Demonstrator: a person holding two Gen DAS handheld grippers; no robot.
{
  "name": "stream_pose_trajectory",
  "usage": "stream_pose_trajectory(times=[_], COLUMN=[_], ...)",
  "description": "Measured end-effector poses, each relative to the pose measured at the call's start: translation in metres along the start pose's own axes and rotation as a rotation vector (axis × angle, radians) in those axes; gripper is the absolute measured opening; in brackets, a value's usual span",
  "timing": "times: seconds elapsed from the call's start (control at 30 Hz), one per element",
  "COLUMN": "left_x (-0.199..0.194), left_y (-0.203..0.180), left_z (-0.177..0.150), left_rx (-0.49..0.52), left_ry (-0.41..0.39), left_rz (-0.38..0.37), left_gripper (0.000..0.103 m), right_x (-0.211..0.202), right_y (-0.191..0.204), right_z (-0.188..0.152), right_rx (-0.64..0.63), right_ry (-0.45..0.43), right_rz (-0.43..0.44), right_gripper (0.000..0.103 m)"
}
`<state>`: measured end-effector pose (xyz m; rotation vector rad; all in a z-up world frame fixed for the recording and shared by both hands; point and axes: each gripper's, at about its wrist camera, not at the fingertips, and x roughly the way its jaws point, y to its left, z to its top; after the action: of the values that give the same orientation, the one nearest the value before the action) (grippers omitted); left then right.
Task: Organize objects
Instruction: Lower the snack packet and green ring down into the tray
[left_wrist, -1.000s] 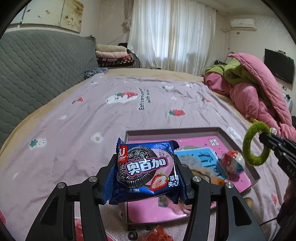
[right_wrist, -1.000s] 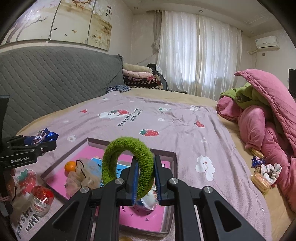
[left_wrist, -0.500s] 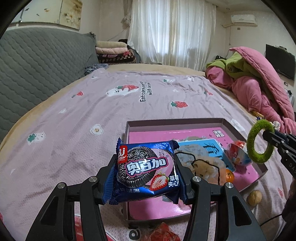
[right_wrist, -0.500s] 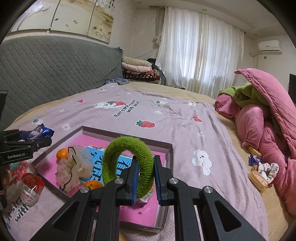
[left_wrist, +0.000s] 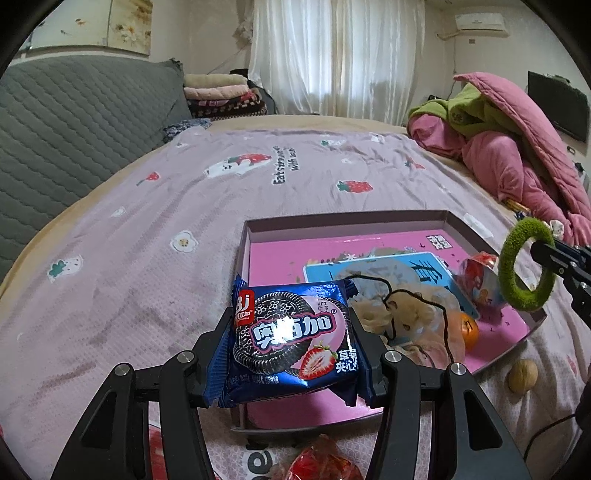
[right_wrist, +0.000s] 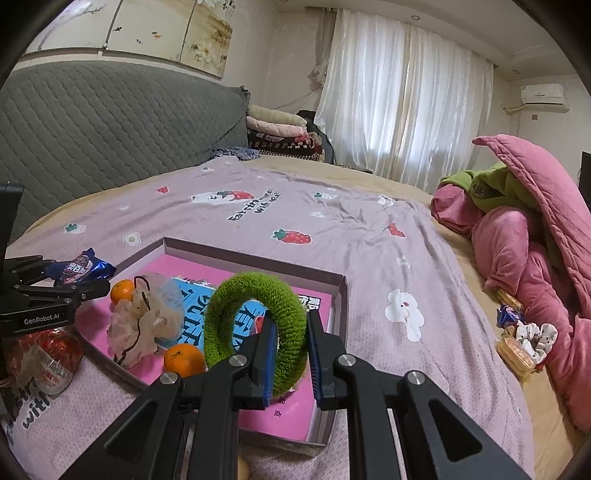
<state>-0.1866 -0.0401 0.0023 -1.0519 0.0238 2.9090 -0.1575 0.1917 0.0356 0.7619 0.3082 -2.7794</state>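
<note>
Your left gripper (left_wrist: 295, 343) clamps the cookie pack (left_wrist: 293, 341) flat, long side across the jaws, over the tray's (left_wrist: 343, 218) near-left corner; bare pink floor lies just ahead and below. Your right gripper (right_wrist: 291, 354) pinches the green ring (right_wrist: 255, 328) upright over the tray's opposite side. Left looks closer to setting down.

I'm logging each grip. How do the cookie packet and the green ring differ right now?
The cookie packet is a flat, glossy blue wrapper spanning the left gripper; the green ring is fuzzy, upright, pinched at one side by the right gripper. Both hang above the tray.
</note>
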Motion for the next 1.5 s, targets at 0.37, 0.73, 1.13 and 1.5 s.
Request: stream_pose_trajectory(times=[0.37, 0.73, 1.13, 1.5], left_x=[0.006, 0.017, 0.021, 0.019], left_y=[-0.007, -0.012, -0.012, -0.010], left_z=[-0.003, -0.009, -0.012, -0.014], left_rx=[0.015, 0.011, 0.005, -0.022], left_ry=[0.006, 0.046, 0.080, 0.092], left_rz=[-0.002, -0.018, -0.025, -0.034], left_gripper=[0.056, 0.056, 0.056, 0.056], right_x=[0.005, 0.015, 0.019, 0.023], right_y=[0.006, 0.018, 0.019, 0.023], right_z=[-0.005, -0.015, -0.020, -0.024], right_rx=[-0.053, -0.139, -0.154, -0.175], right_ry=[0.015, 0.042, 0.063, 0.075], right_rz=[-0.018, -0.037, -0.044, -0.048], right_gripper=[0.016, 0.016, 0.016, 0.016])
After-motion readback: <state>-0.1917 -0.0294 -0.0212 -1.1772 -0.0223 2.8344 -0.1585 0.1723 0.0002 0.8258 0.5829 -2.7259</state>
